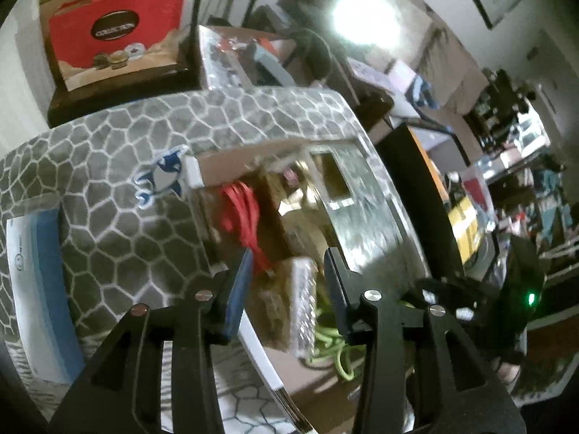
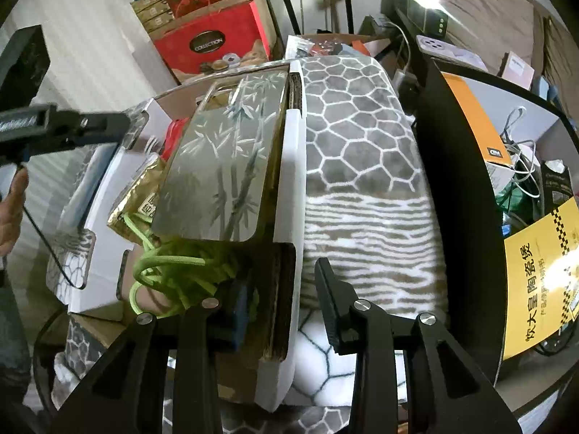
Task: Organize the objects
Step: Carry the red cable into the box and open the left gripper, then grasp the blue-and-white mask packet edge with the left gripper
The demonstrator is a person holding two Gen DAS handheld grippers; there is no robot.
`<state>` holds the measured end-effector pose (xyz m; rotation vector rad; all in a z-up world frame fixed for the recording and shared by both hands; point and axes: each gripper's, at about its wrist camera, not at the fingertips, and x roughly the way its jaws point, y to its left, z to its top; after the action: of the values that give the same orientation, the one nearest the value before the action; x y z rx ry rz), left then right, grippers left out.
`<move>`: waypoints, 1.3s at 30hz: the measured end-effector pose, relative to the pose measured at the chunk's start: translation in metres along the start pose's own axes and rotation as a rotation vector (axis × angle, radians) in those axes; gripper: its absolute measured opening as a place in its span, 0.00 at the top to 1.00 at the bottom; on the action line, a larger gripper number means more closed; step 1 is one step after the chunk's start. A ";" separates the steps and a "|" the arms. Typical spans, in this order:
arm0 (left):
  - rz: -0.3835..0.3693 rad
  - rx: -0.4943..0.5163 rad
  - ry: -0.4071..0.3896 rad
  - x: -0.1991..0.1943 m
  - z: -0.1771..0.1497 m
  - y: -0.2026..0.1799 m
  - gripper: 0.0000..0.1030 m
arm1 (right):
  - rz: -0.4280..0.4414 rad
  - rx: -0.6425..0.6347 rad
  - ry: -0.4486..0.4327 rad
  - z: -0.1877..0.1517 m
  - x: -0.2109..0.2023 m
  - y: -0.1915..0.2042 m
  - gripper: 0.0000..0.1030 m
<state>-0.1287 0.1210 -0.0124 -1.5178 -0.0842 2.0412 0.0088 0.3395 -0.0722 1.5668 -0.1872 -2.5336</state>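
Note:
A white cardboard box (image 2: 289, 166) with a bamboo-print flap (image 2: 224, 159) rests on a grey honeycomb blanket (image 2: 362, 126). Inside it lie a green cord (image 2: 177, 271), a gold packet (image 2: 141, 195) and a red cord (image 1: 242, 213). My left gripper (image 1: 287, 275) hangs open over the box's inside, above the gold packet (image 1: 286, 307) and with nothing pressed between its fingers. My right gripper (image 2: 280, 275) straddles the box's near wall. A strip of blanket shows between the wall and its right finger (image 2: 333, 303), so it reads as open.
A red gift box (image 2: 213, 47) stands behind the blanket. To the right, a black round tub (image 2: 470, 181) holds orange and yellow packaging and cables (image 2: 521, 159). A person's hand (image 2: 12, 209) shows at the left edge. A blue and white pack (image 1: 32, 289) lies beside the blanket.

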 end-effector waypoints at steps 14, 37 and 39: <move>0.107 -0.003 -0.120 -0.040 -0.027 0.016 0.36 | 0.006 0.008 -0.005 0.005 0.005 -0.002 0.66; 0.276 -0.397 -0.109 -0.085 -0.092 0.222 0.19 | 0.007 0.008 -0.010 0.007 0.004 0.003 0.66; 0.280 -0.411 -0.089 -0.079 -0.094 0.230 0.19 | 0.008 0.007 -0.009 0.007 0.004 0.003 0.66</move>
<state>-0.1257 -0.1343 -0.0654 -1.7619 -0.3647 2.4257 0.0008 0.3355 -0.0722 1.5549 -0.2036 -2.5371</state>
